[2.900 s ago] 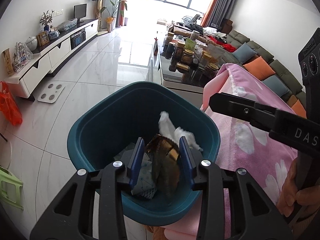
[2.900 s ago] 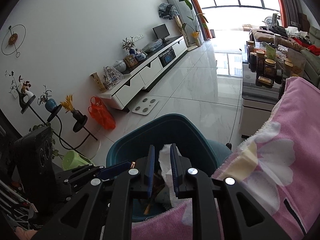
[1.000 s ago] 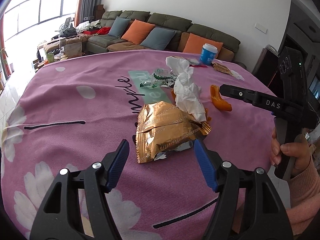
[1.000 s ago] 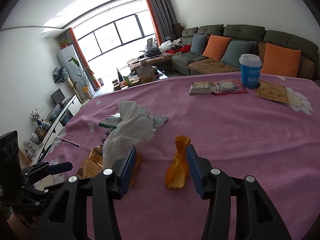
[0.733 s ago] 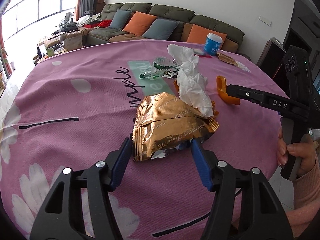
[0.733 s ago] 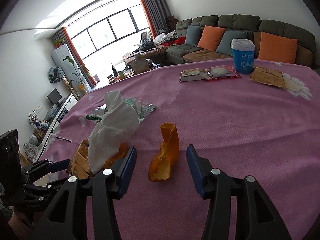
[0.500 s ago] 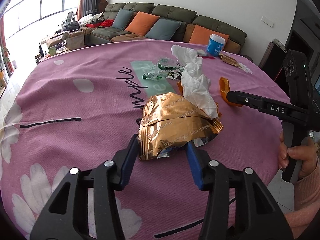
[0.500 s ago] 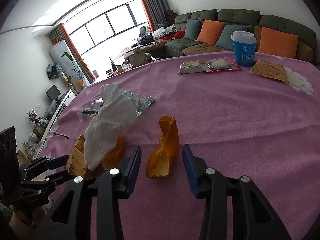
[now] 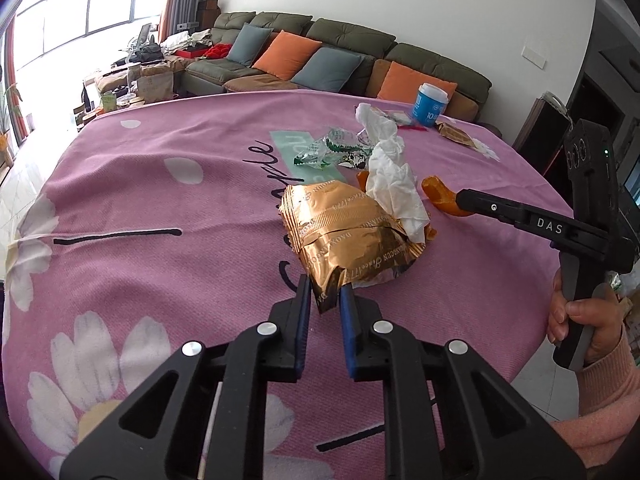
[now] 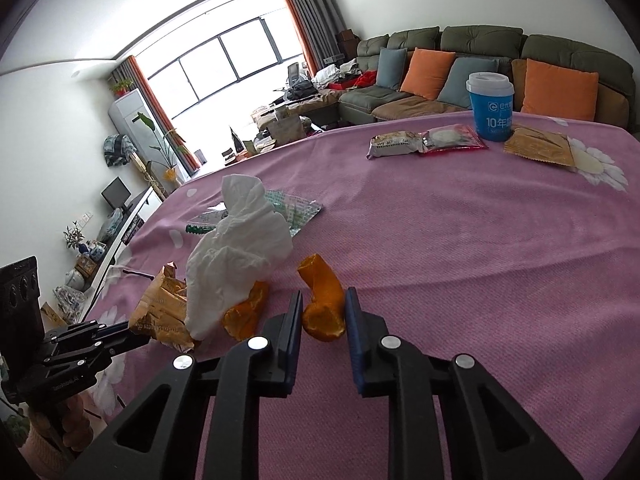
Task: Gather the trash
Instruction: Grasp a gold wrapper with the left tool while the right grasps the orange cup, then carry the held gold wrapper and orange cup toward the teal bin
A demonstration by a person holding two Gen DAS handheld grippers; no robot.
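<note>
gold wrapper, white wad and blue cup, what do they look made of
Gold wrapper: metallised foil film, it seems; shiny, sharply creased, printed lettering. White wad: tissue or paper napkin, matt with soft crumples. Blue cup: probably coated paper with a white plastic lid; smooth, printed, though plastic is possible.

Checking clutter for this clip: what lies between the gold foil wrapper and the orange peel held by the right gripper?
The crumpled white tissue, with a second peel piece under its edge, sits between the gold foil wrapper and the orange peel; the right wrist view shows it best.
</note>
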